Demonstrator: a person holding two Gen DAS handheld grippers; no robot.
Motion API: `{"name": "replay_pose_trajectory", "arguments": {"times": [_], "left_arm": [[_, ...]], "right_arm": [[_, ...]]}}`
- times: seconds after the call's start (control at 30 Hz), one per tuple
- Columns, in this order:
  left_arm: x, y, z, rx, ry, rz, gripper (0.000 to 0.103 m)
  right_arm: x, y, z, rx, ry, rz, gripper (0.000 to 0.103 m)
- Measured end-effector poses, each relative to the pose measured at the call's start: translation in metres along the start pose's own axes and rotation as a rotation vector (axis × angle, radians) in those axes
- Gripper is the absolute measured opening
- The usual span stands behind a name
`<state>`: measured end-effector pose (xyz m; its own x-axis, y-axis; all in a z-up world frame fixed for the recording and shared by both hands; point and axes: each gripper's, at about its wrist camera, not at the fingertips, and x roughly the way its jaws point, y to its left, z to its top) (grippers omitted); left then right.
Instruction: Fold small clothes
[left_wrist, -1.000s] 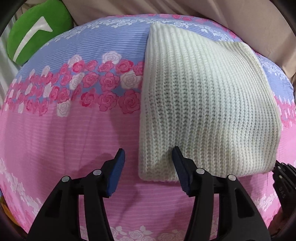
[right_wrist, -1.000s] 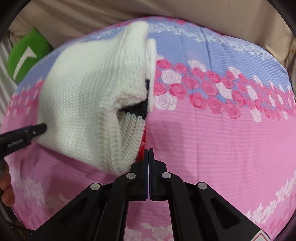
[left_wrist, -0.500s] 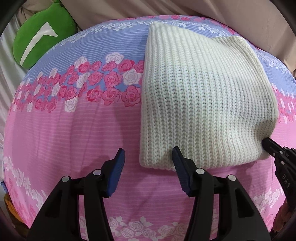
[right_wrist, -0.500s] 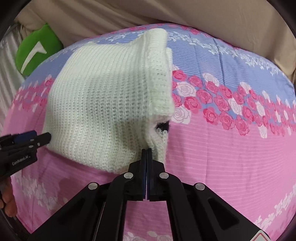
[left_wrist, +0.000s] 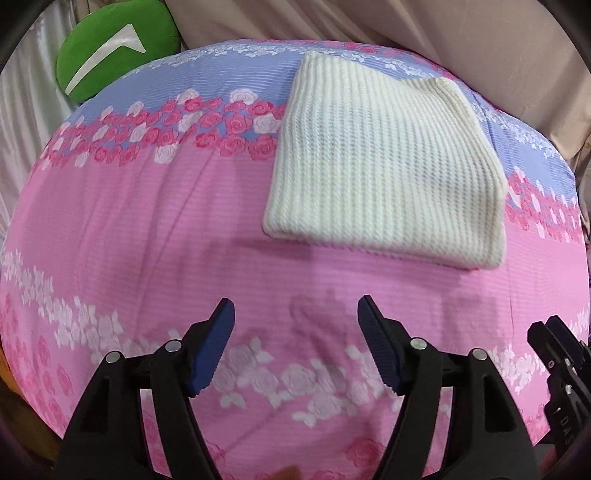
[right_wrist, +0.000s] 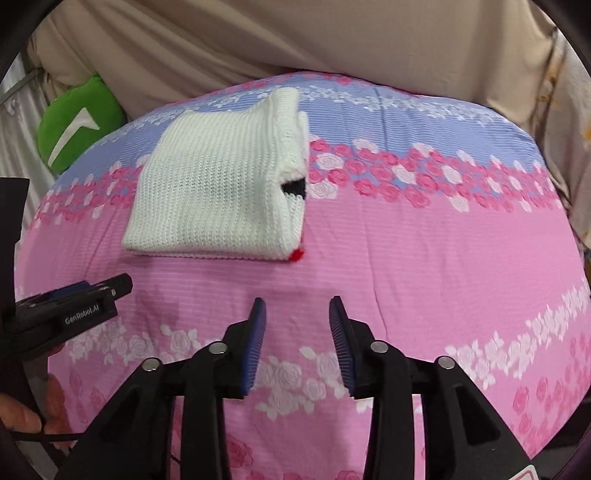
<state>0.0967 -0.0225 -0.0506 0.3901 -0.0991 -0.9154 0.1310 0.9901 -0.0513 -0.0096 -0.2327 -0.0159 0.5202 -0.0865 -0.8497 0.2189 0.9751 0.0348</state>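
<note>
Left wrist view, folded white knit (left_wrist: 384, 177) on floral bedspread (left_wrist: 147, 229), both grippers' jaws spread

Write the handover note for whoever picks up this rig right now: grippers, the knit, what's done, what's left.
Left gripper: open, empty, over the bedspread, short of the knit.
Right gripper: open, empty, also short of the knit.
Knit: white, lying folded flat on the bedspread; black and red bits peek out along its right edge in the right wrist view.
Done: this piece looks folded and is let go.
Left: perhaps tidy that right edge. No other clothes in view.
</note>
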Motion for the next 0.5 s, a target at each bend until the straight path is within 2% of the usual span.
{"name": "replay_pose_trajectory", "arguments": {"times": [0.13,0.33,0.5], "left_arm": [[-0.009,-0.014,-0.018,0.001,-0.009,0.001,0.067],[-0.026,-0.030,-0.032,0.027,-0.052,0.002,0.067],[-0.034,-0.032,-0.039,0.038,-0.068,0.013,0.067]], "right_arm": [[-0.005,0.005,-0.015,-0.019,-0.022,-0.031,0.041],[-0.016,0.015,-0.025,-0.078,-0.056,-0.018,0.045],[-0.020,0.020,-0.026,-0.068,-0.077,-0.006,0.046]]}}
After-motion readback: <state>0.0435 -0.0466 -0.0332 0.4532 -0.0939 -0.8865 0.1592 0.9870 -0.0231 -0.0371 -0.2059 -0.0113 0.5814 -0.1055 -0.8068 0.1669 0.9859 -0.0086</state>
